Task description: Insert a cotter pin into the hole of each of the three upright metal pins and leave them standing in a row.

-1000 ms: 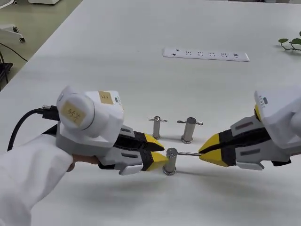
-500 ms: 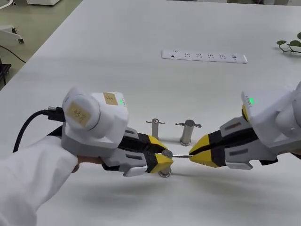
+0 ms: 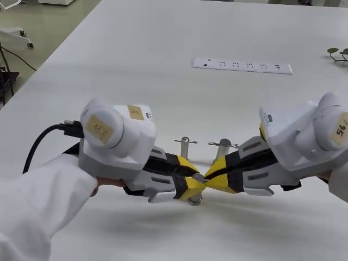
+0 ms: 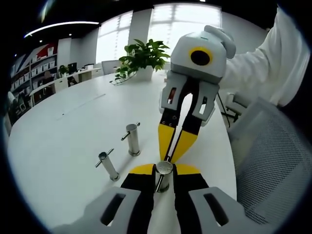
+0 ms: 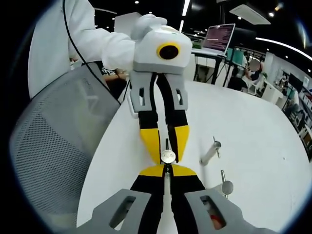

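Nearest metal pin (image 3: 198,178): stands upright on the workbench (image 3: 136,70), right where the two grippers' tips meet. It is caught between the left gripper's jaws and touches the right gripper's tips.
Left gripper (image 3: 191,177): clenched on the nearest metal pin, with one yellow tip on each side of the shaft just under the head (image 4: 164,171).
Right gripper (image 3: 210,176): its jaws are pressed together on a cotter pin, and their tips butt against the pin's head, facing the left gripper head-on (image 5: 166,169).
Cotter pin (image 5: 166,143): a thin wire shows just past the pin's head, on the side away from the right gripper and between the left gripper's jaws. The rest is hidden in the right gripper's tips.
Two other metal pins (image 3: 185,147) (image 3: 224,148): upright just beyond the meeting tips, left of the left gripper's jaws and right of the right gripper's. Each has a wire crosswise near its top.
Power strip (image 3: 242,66): lies flat, well beyond both grippers.
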`<state>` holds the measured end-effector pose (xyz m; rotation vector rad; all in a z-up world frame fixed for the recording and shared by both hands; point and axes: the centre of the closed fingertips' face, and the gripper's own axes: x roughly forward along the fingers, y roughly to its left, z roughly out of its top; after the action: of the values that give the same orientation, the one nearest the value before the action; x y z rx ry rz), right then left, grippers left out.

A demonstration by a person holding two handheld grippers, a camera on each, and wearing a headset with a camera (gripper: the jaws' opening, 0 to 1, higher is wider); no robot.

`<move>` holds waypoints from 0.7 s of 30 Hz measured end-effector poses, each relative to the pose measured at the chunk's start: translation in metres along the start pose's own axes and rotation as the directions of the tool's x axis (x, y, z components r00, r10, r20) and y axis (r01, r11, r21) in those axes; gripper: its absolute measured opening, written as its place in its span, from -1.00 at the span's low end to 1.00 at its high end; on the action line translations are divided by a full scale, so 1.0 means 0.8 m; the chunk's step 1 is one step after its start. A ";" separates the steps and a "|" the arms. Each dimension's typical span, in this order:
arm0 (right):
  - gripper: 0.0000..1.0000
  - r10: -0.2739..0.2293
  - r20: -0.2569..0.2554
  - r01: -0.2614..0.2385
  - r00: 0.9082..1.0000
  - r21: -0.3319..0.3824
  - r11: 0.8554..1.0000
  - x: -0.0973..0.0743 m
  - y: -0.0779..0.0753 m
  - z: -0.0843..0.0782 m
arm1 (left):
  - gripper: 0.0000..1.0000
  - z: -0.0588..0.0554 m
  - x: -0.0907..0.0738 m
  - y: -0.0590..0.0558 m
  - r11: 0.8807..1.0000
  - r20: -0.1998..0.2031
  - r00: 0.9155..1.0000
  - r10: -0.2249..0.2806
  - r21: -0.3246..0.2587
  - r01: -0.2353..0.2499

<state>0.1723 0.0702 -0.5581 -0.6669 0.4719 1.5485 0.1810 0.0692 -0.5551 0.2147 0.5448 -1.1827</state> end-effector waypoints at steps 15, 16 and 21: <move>-0.81 -0.020 0.029 0.018 0.999 0.072 0.997 0.004 0.000 0.008 | 0.03 0.006 -0.018 0.006 0.997 0.049 0.996 0.069 0.027 -0.071; -0.77 -0.018 0.030 0.016 0.999 0.076 0.997 0.005 0.000 0.007 | 0.09 0.006 -0.020 0.006 0.997 0.050 0.996 0.073 0.025 -0.074; -0.74 -0.002 0.029 -0.001 1.000 0.090 0.996 0.018 0.005 0.011 | 0.55 0.008 -0.033 -0.010 0.999 0.074 0.996 0.053 -0.008 -0.053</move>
<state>0.1672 0.0864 -0.5612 -0.5740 0.5167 1.5252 0.1681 0.0852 -0.5354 0.1786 0.4743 -1.1328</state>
